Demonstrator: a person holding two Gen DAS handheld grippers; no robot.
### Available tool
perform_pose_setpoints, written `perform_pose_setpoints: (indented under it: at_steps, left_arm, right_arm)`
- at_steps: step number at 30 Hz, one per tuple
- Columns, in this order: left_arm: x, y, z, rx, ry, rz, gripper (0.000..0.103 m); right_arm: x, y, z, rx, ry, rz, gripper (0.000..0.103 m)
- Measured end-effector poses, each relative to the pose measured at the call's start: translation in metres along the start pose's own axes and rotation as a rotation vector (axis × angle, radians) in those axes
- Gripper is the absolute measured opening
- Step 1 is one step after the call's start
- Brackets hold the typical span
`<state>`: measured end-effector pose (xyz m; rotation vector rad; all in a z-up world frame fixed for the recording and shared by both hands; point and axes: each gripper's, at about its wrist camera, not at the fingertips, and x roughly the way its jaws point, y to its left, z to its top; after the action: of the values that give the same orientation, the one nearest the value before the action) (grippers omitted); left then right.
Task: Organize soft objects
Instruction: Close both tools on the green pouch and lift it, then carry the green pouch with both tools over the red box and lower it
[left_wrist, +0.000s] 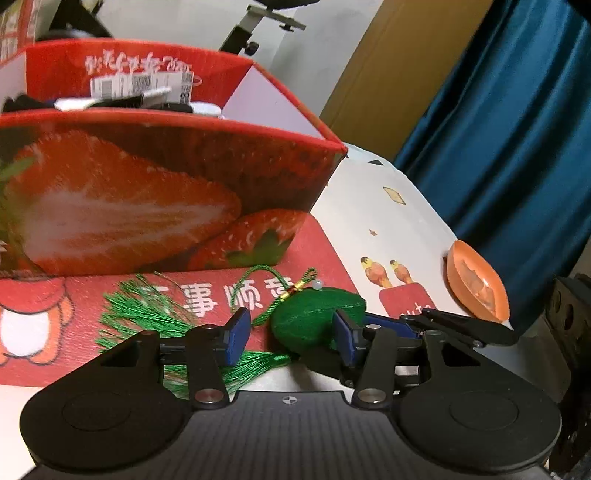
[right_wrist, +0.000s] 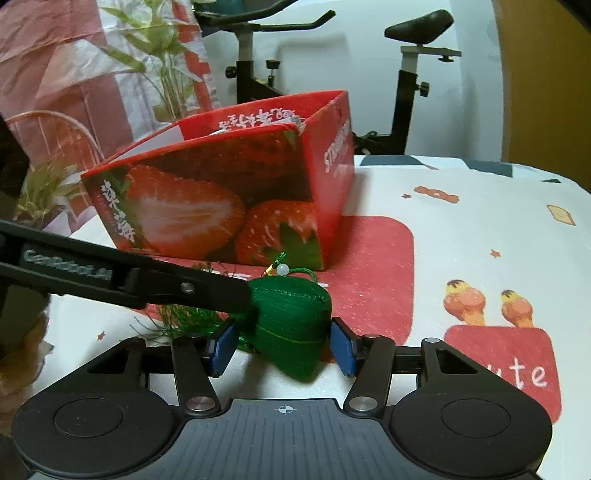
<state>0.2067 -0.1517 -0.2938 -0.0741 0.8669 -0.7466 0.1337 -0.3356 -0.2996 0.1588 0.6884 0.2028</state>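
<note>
green stuffed zongzi charm (right_wrist: 291, 328) lies on the tablecloth (right_wrist: 480, 236) at the near edge of a red patch (right_wrist: 373, 266) printed on it, just in front of the strawberry box (right_wrist: 207, 206). right gripper (right_wrist: 282, 347) sits around the charm with its blue pads (right_wrist: 341, 347) on either side; the jaws stand about half open, and a thin gap shows at each pad, so it does not seem to press the fabric, though the gap on the left is hard to judge. left gripper (left_wrist: 291, 334) is likewise about half open; its right pad (left_wrist: 343, 338) is at or against the charm's (left_wrist: 314, 317) side, while its left pad (left_wrist: 236, 334) is clear, over the green tassel (left_wrist: 147, 314) that fans out to the left. in the right wrist view a black finger of the left gripper (right_wrist: 207, 291) reaches in from the left and meets the charm's upper left edge. a cord with a gold band and a pale bead (left_wrist: 317, 284) loops off the charm's top. behind stands the open strawberry box, with dark and white things (left_wrist: 122, 101) inside. farther right on the cloth sits an orange bowl (left_wrist: 476, 280). an exercise bike (right_wrist: 406, 74) and a blue curtain (left_wrist: 509, 129) are beyond.
</note>
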Motion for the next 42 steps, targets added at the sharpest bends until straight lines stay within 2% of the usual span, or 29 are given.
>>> perform_pose_setpoints:
  at_steps: [8,18,23,31,37,42]
  left_arm:
    - [0.016,0.013,-0.001,-0.086,0.019,-0.081,0.048]
    - [-0.036,0.005,0.026,-0.03,-0.097,-0.052,0.047]
    - [-0.075,0.003,0.047,-0.013,-0.186,-0.028,0.047]
    - [-0.137,0.01,0.111,0.039,-0.344,0.007,0.047]
    - [-0.172,0.018,0.158,0.085,-0.463,0.077,0.047]
    - [-0.177,0.03,0.179,0.091,-0.524,0.136,0.047]
  right_arm:
    - [0.002,0.013,0.009,-0.046,0.007,0.002,0.045]
    - [-0.023,0.042,0.056,-0.125,-0.082,0.028,0.045]
    - [-0.039,0.065,0.097,-0.199,-0.143,0.05,0.045]
    - [-0.047,0.105,0.19,-0.329,-0.273,0.087,0.045]
    - [-0.03,0.134,0.253,-0.419,-0.366,0.117,0.045]
    - [0.0,0.145,0.271,-0.44,-0.377,0.122,0.046]
